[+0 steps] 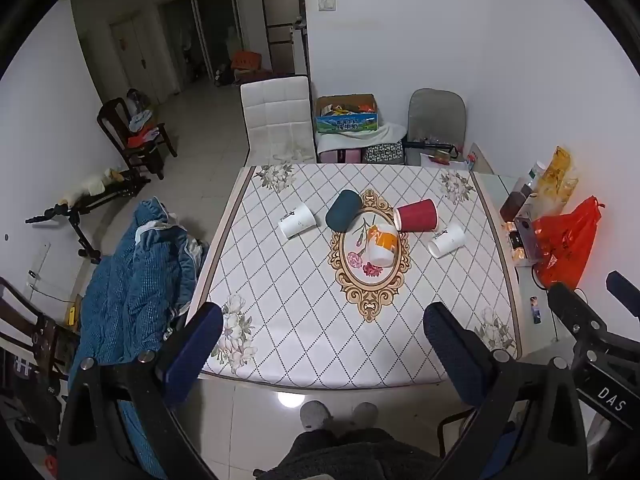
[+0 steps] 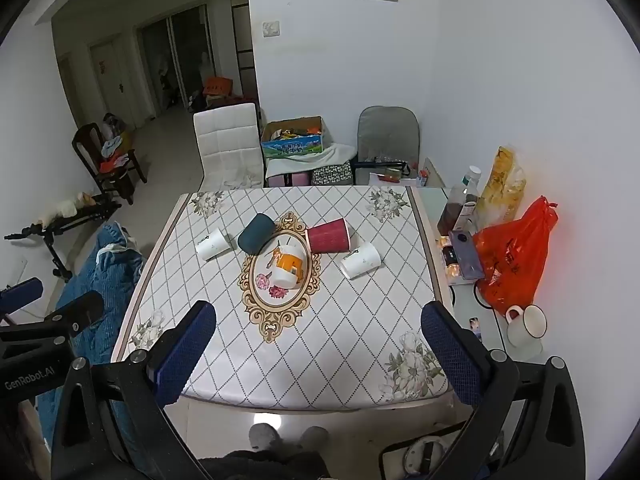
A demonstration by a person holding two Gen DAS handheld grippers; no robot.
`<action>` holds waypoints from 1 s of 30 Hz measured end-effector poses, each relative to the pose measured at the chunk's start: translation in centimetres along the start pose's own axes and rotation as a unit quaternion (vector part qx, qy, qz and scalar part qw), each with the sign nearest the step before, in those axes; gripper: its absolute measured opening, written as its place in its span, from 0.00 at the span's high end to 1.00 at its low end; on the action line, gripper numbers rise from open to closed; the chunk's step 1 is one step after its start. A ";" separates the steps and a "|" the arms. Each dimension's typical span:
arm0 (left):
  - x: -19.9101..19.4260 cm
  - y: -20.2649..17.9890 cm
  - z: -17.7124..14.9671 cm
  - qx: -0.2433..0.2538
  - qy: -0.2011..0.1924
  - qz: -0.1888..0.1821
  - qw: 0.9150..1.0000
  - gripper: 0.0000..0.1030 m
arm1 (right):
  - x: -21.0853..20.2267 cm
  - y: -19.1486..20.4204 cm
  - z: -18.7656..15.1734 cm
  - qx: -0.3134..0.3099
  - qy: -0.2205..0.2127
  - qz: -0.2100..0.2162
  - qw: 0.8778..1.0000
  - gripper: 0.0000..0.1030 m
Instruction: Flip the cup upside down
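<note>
Several cups lie on their sides in the middle of the patterned table [image 1: 280, 280]: a white cup [image 1: 297, 221] at the left, a dark teal cup [image 1: 343, 211], an orange-and-white cup [image 1: 383, 245] in the centre, a red cup [image 1: 416, 215] and a white cup [image 1: 447, 240] at the right. They also show in the right wrist view: white [image 2: 213, 244], teal [image 2: 256, 233], orange-and-white [image 2: 289, 267], red [image 2: 329, 235], white [image 2: 360, 260]. My left gripper [image 1: 324, 324] is open and empty above the table's near edge. My right gripper [image 2: 318, 322] is open and empty, beside it.
A red plastic bag [image 2: 510, 256], bottles, a phone and a white mug [image 2: 526, 324] crowd the side shelf at the right. A blue quilt [image 1: 136, 276] lies left of the table. A white chair [image 1: 278, 120] and boxes stand behind it. The person's feet are at the near edge.
</note>
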State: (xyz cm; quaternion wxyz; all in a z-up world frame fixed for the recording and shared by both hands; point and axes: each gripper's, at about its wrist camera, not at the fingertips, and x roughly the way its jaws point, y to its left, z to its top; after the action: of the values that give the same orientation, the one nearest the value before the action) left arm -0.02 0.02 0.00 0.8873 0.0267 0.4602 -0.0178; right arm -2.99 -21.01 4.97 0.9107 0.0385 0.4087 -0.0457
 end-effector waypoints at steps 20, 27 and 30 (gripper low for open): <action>-0.8 0.3 -0.3 0.003 -0.001 0.005 1.000 0.00 | -0.6 0.0 -0.1 0.000 -0.006 -0.005 1.000 0.00; -0.6 -0.1 0.0 0.004 -0.003 0.006 1.000 0.00 | -1.7 -0.1 -0.5 0.001 -0.009 -0.003 1.000 0.00; -0.6 -0.1 0.0 0.003 -0.003 0.005 1.000 0.00 | -1.7 -0.2 -0.5 0.001 -0.009 -0.003 1.000 0.00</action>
State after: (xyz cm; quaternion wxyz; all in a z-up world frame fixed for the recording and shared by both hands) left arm -0.35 -0.10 0.55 0.8887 0.0318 0.4571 -0.0147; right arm -4.46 -21.04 5.93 0.9142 0.0379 0.4006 -0.0490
